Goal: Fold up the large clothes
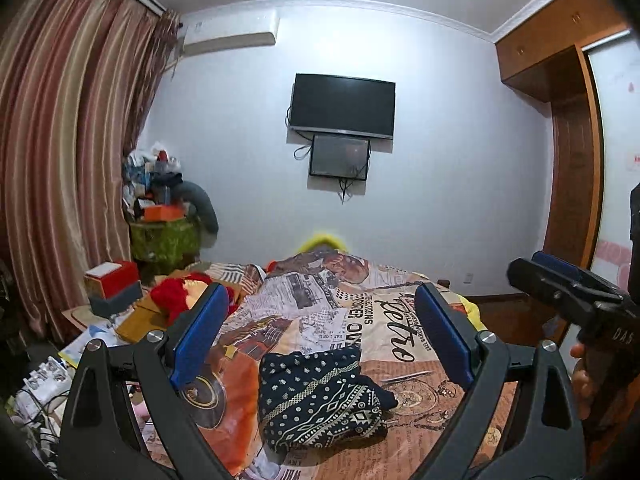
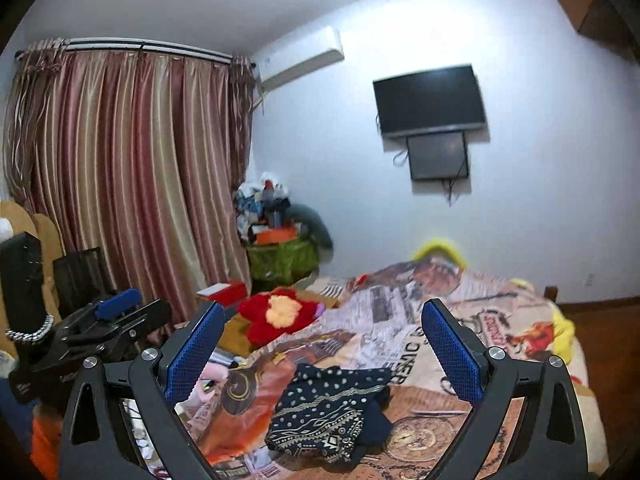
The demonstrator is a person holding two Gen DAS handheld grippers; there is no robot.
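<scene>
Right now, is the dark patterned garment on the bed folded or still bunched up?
Bunched, not neatly folded: the dark patterned garment lies in a crumpled heap with uneven overlapping layers on the printed bedspread.

Up on the pale wall hangs a dark television (image 1: 342,105), a smaller dark screen (image 1: 339,157) mounted just beneath it, cables dangling below; top left of that wall, a white air conditioner (image 1: 232,34); striped pink-and-gold curtains (image 2: 132,168) cover the left side; in the corner a green-wrapped stand (image 2: 282,260) carries an orange box (image 2: 276,236) under a heap of clutter; a red plush flower (image 2: 276,314) lies at the bed's left edge; a wooden wardrobe (image 1: 568,128) fills the right
</scene>
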